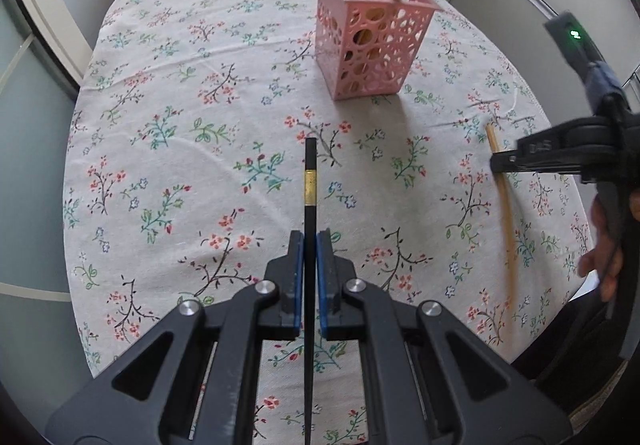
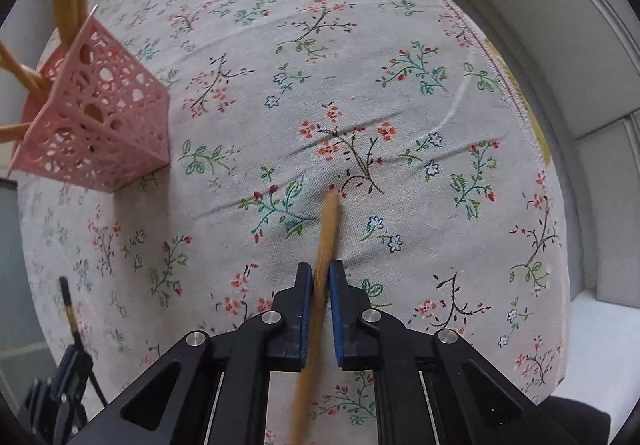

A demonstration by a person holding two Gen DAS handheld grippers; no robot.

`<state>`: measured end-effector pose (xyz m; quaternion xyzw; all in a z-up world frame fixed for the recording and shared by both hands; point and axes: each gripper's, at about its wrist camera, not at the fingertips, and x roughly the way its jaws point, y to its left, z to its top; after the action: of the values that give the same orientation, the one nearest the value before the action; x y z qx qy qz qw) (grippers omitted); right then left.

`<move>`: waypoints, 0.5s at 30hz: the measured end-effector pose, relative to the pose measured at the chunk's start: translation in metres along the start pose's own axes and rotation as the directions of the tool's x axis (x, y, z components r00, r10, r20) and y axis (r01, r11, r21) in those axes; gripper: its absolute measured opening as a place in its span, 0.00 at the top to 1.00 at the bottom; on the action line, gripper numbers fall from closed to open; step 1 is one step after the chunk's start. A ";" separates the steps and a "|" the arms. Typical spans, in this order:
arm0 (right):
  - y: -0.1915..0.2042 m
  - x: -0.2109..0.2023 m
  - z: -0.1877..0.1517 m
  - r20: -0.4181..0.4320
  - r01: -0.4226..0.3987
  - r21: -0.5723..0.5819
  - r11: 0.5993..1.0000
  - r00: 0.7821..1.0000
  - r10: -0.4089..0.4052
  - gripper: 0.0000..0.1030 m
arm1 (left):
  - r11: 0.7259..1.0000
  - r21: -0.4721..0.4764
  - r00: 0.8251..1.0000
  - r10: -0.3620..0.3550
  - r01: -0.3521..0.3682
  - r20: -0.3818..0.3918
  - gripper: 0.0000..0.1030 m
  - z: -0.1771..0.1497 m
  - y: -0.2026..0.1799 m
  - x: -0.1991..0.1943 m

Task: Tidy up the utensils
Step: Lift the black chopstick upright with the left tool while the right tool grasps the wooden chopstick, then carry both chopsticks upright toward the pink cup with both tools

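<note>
Clamping a black chopstick (image 1: 310, 245), left tongs (image 1: 310, 245); right tongs (image 2: 321, 285) pinch a wooden chopstick (image 2: 326, 233).

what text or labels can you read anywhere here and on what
No text reads clearly in either view.
Raised letters on the right tongs body: too blurred to read.
Green lit sign on the grey device above them: too small to read.
Black chopstick gold band: no legible marking.
</note>
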<state>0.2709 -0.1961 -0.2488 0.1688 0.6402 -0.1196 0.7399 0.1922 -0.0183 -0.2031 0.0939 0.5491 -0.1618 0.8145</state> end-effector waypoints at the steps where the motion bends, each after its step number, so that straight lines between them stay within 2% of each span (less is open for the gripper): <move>1: -0.006 -0.001 -0.005 0.007 -0.024 -0.009 1.000 1.000 0.024 0.93 | 1.000 -0.001 1.000 0.002 -0.002 -0.002 0.93 0.000 0.001 0.001; 4: -0.021 -0.012 -0.014 0.050 -0.059 -0.030 0.998 0.997 0.061 0.93 | 1.000 -0.015 1.000 -0.001 0.001 0.002 0.93 0.000 0.003 0.001; 7: -0.035 -0.034 -0.021 0.120 -0.128 -0.042 0.991 0.984 0.132 0.93 | 0.999 -0.035 0.999 -0.024 0.025 0.039 0.93 0.002 0.005 -0.008; 9: -0.045 -0.054 -0.029 0.183 -0.176 -0.062 0.982 0.966 0.185 0.93 | 0.998 -0.045 0.997 -0.034 0.037 0.066 0.93 0.003 0.006 -0.015; 12: -0.051 -0.079 -0.039 0.266 -0.185 -0.099 0.978 0.942 0.205 0.93 | 0.998 -0.047 0.992 -0.046 0.052 0.118 0.93 0.003 0.002 -0.032; 15: -0.057 -0.108 -0.040 0.343 -0.198 -0.145 0.969 0.909 0.237 0.93 | 0.996 -0.049 0.981 -0.060 0.070 0.183 0.93 0.001 -0.004 -0.052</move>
<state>0.1960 -0.2363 -0.1527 0.1747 0.4774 -0.0307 0.8606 0.1737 -0.0137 -0.1551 0.0385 0.4797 -0.1810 0.8577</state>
